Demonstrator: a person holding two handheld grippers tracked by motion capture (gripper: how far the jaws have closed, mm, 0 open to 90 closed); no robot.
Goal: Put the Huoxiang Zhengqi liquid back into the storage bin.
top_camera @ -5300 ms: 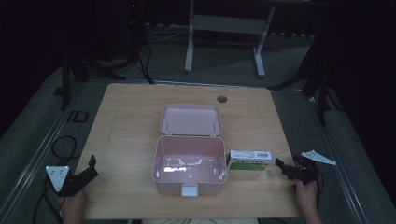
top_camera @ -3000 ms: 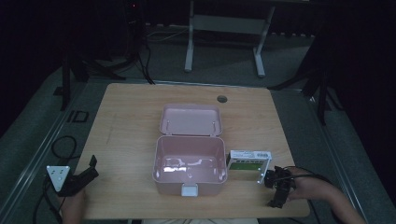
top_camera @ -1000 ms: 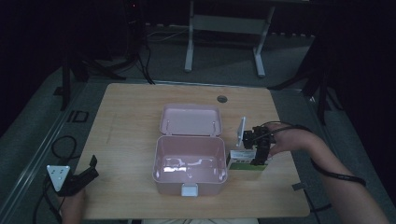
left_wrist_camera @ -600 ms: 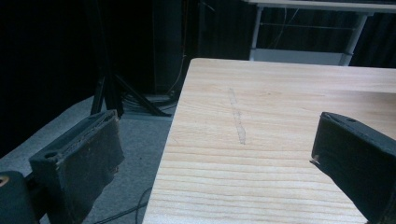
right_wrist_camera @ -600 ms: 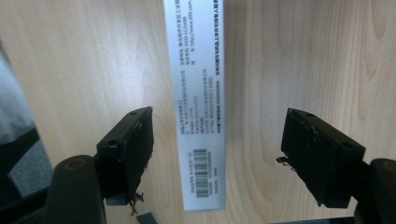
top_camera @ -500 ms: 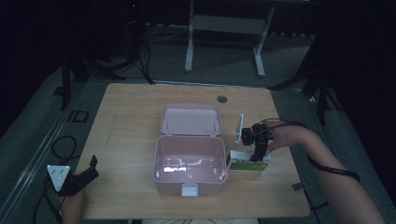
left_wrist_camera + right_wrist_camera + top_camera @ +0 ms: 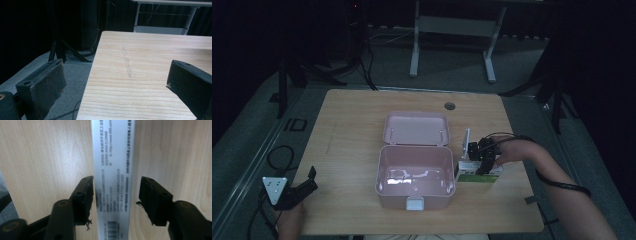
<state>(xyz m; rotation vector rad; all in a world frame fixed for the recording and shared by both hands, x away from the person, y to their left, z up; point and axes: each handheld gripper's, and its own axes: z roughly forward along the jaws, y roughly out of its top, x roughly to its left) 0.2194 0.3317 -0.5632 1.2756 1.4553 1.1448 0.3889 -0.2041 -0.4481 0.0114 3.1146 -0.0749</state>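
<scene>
A small green and white carton (image 7: 472,175) lies on the wooden table (image 7: 352,130) just right of an open pink box (image 7: 392,197). My right gripper (image 7: 481,160) points down over the carton, and its jaws have just been closing around it. In the right gripper view the carton's white printed face (image 7: 112,150) runs between the jaws of the right gripper (image 7: 116,187). One pad (image 7: 86,195) is at the carton's edge, while a small gap is left at the other. My left gripper (image 7: 313,179) stands open at the table's front left corner, nothing between the jaws of the left gripper (image 7: 116,72).
The pink box's lid (image 7: 416,128) lies flat behind it and the inside looks empty. A round cable hole (image 7: 449,106) sits near the far edge. A white table frame (image 7: 452,30) and dark stands stand beyond the table.
My right hand came from the table's right edge to above the carton, then sank onto it with the jaws narrowing. The left gripper has stayed still.
</scene>
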